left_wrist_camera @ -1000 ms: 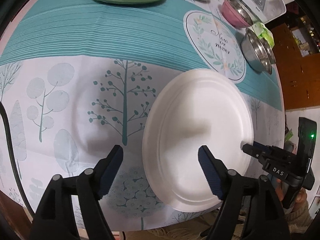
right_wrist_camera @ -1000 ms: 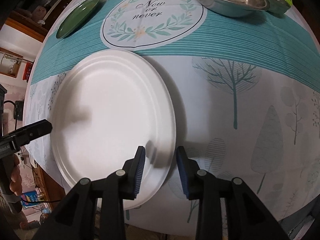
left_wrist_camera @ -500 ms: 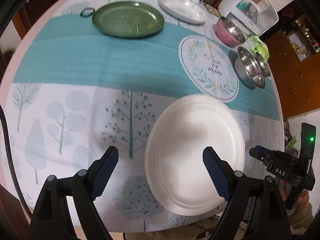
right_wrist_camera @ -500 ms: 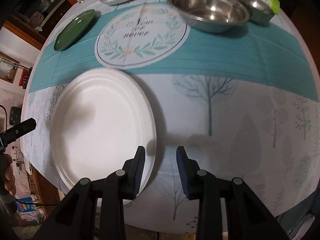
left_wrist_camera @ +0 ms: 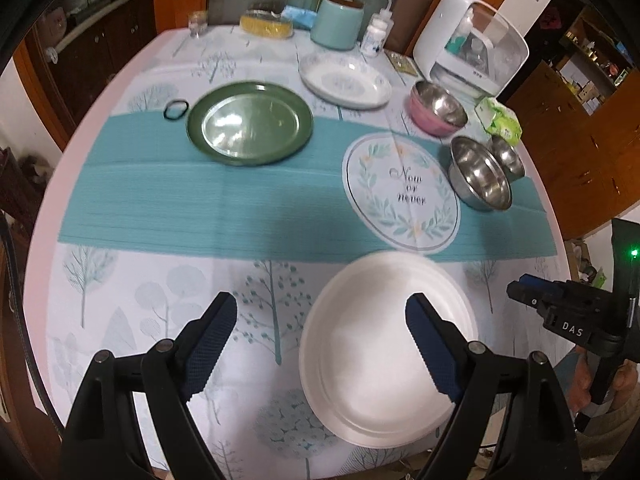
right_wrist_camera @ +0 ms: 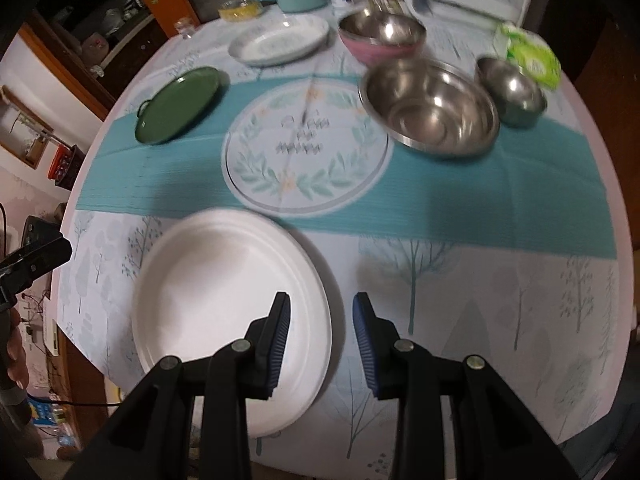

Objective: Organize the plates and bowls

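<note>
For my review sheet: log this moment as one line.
left gripper: open, empty | right gripper: open, empty | white plate: on table, unheld

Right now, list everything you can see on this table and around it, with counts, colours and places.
white plate: 1, white, near edge
green plate: 1, green, on teal band
patterned dish: 1, white, far side
pink bowl: 1, pink with steel inside, far right
steel bowls: 2, silver, right, side by side
canister: 1, pale teal, far edge
tablecloth: 1, white and teal
left tongs: open, empty, over white plate
right tongs: partly open, empty
</note>
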### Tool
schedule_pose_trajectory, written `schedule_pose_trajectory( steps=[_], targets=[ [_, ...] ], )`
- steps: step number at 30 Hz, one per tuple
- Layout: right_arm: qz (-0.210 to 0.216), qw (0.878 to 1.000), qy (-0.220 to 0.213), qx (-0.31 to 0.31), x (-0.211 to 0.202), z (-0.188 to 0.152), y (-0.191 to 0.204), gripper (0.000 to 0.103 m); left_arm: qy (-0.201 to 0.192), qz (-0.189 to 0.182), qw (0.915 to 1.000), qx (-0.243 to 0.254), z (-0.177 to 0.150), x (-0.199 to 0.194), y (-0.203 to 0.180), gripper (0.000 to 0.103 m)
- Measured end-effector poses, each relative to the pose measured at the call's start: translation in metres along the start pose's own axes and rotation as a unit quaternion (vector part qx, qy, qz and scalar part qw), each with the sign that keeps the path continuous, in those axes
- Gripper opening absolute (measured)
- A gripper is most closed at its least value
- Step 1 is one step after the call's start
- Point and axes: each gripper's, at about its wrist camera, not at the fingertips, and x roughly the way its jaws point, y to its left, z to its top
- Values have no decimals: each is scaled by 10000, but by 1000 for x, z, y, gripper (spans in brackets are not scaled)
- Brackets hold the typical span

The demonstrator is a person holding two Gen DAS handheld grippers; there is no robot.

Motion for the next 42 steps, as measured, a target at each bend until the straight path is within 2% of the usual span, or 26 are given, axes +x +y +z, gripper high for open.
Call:
schedule_pose_trajectory(
  steps=[8, 15, 20, 26, 33, 38, 42],
  targets=[
    [-132, 9981, -462, -396, -35, 35, 18, 33, -410, 420, 9982, 137, 27, -27, 5, 85],
    [21, 9949, -859, -532, -69, 56, 33, 33, -834, 655, 9941, 205, 46, -58, 3, 85],
    [62, 9926, -978, -718, -81, 73, 49, 33, -963, 829, 9913, 345, 59, -64, 3, 85],
    [7, 9883, -1164, -985, -87, 105, 73, 33, -1128, 1285, 9840, 503, 86, -67, 18, 85],
    [139, 9877, -1153, -1044, -66, 157, 86, 33, -1214, 1763, 9745, 676, 127, -50, 43, 86],
    [209, 9904, -963, -971, -28, 190, 90, 33, -1053, 1732, 9774, 606, 151, -19, 63, 86],
    [279, 9934, -605, -935, 14, 213, 97, 33, -795, 1624, 9823, 496, 165, 18, 79, 86]
  ],
)
